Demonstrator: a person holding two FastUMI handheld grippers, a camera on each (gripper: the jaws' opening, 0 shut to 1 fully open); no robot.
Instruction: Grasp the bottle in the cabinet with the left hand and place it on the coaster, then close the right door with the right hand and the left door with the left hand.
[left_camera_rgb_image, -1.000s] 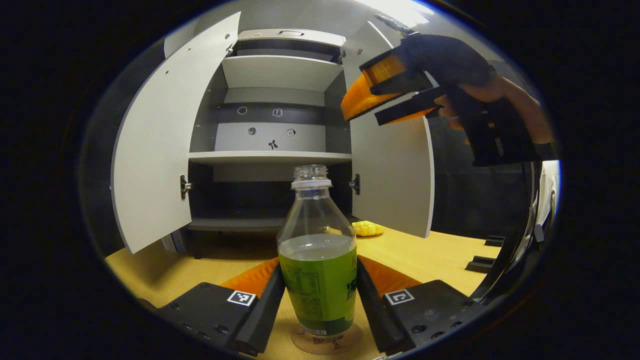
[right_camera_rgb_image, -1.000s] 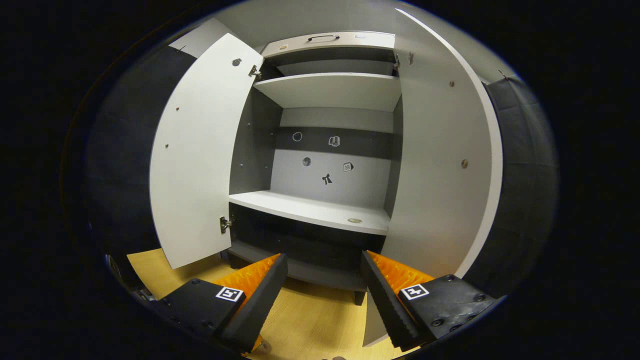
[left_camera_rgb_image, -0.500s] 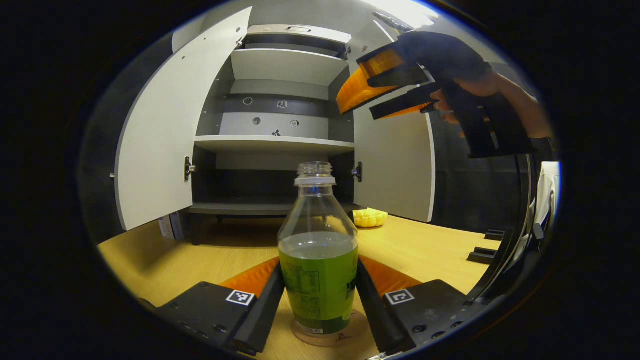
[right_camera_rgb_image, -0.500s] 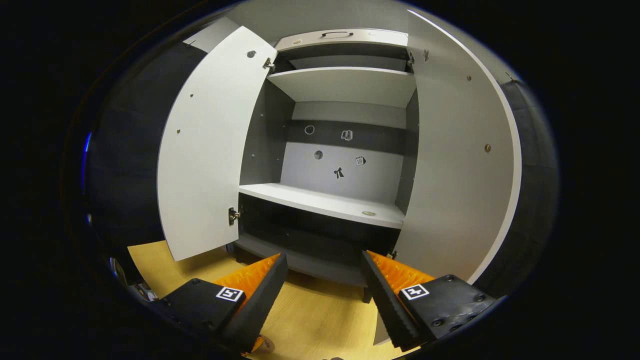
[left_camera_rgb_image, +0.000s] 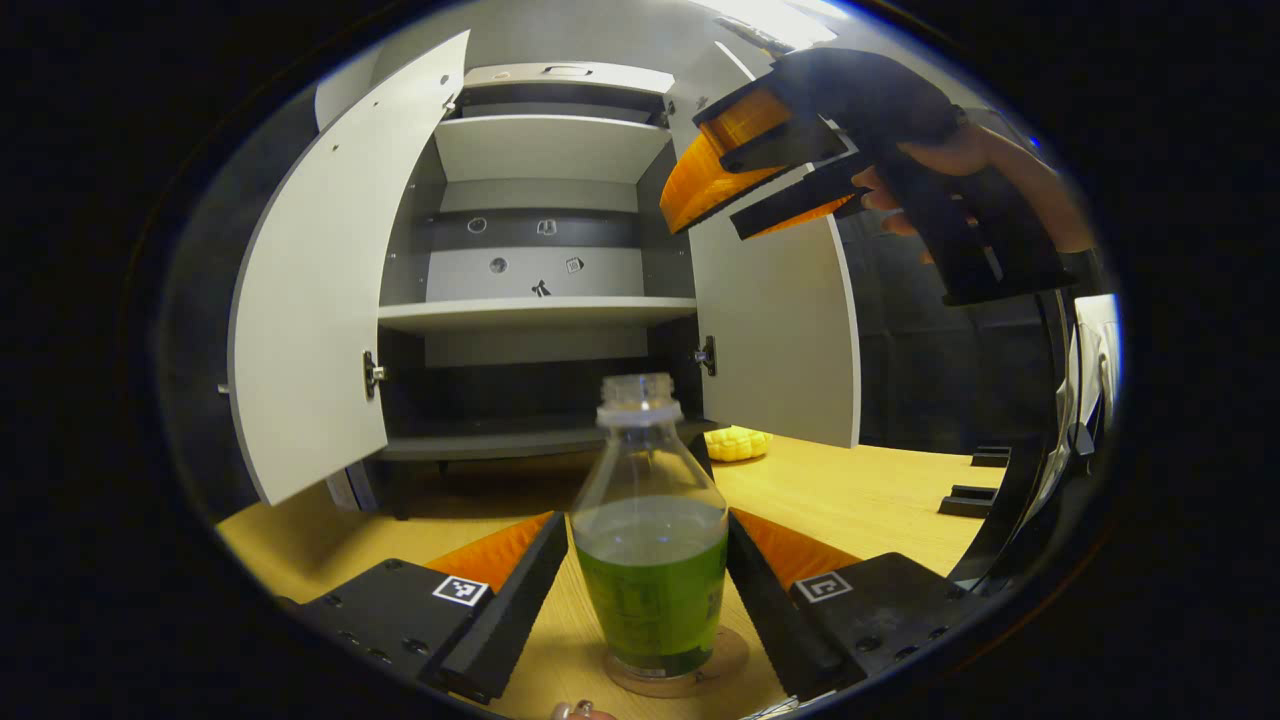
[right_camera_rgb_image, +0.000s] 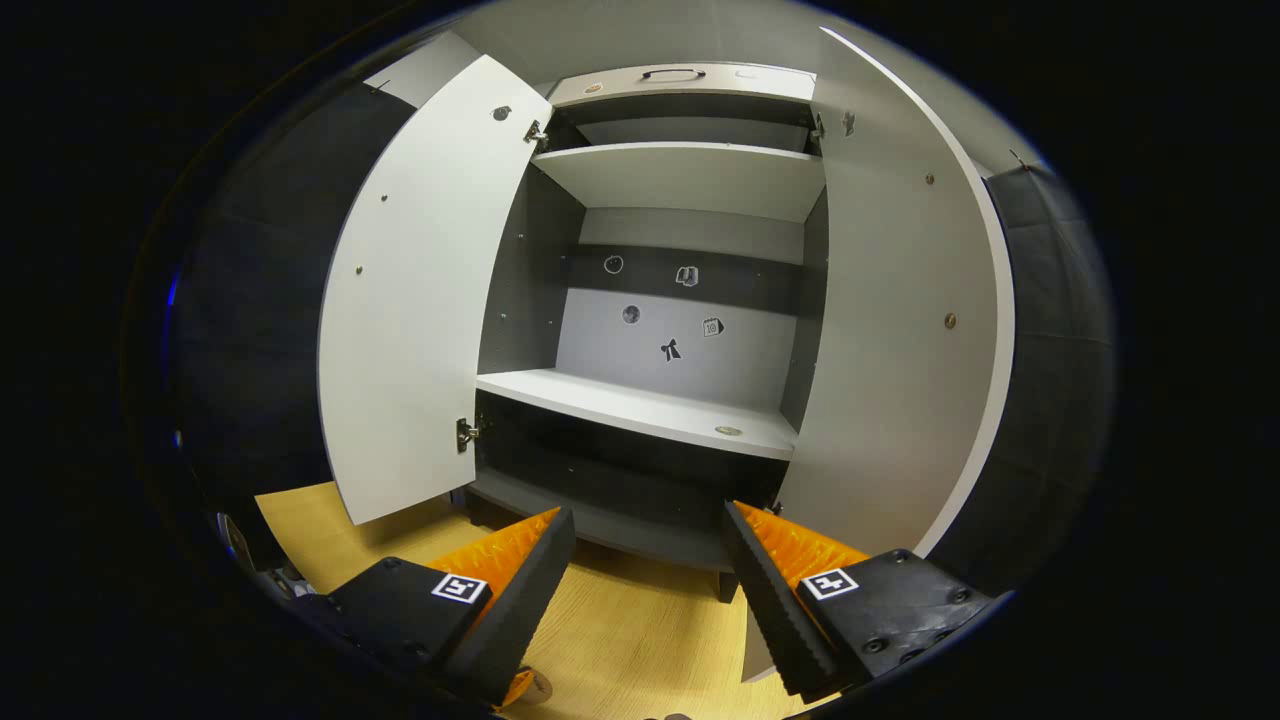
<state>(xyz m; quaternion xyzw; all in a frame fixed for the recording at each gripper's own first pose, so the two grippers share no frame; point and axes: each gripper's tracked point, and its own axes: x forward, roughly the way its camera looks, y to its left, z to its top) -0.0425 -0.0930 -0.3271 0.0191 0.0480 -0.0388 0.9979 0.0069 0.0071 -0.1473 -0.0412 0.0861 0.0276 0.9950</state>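
On the wooden surface (left_camera_rgb_image: 850, 490), in the left gripper view, the bottle (left_camera_rgb_image: 652, 545) stands upright on the round coaster (left_camera_rgb_image: 735, 655), uncapped, with green liquid filling its lower part. The left claw (left_camera_rgb_image: 648, 565) sits around it with its fingers spread; a narrow gap shows on each side of the bottle, so neither finger presses on it. Behind the bottle the cabinet (left_camera_rgb_image: 540, 250) stands with both doors swung out: the left door (left_camera_rgb_image: 320, 290) and the right door (left_camera_rgb_image: 780, 340). A yellow object (left_camera_rgb_image: 737, 442) lies on the surface near the foot of the right door. Higher up in that view, a hand (left_camera_rgb_image: 960, 170) holds the right claw (left_camera_rgb_image: 745, 185) in front of the right door's upper part, fingers apart and gripping nothing. From the right gripper view, the right claw (right_camera_rgb_image: 645, 560) is wide and points into the open cabinet (right_camera_rgb_image: 680, 330), with the right door (right_camera_rgb_image: 900, 340) just beside its right finger and the left door (right_camera_rgb_image: 420, 300) further off.
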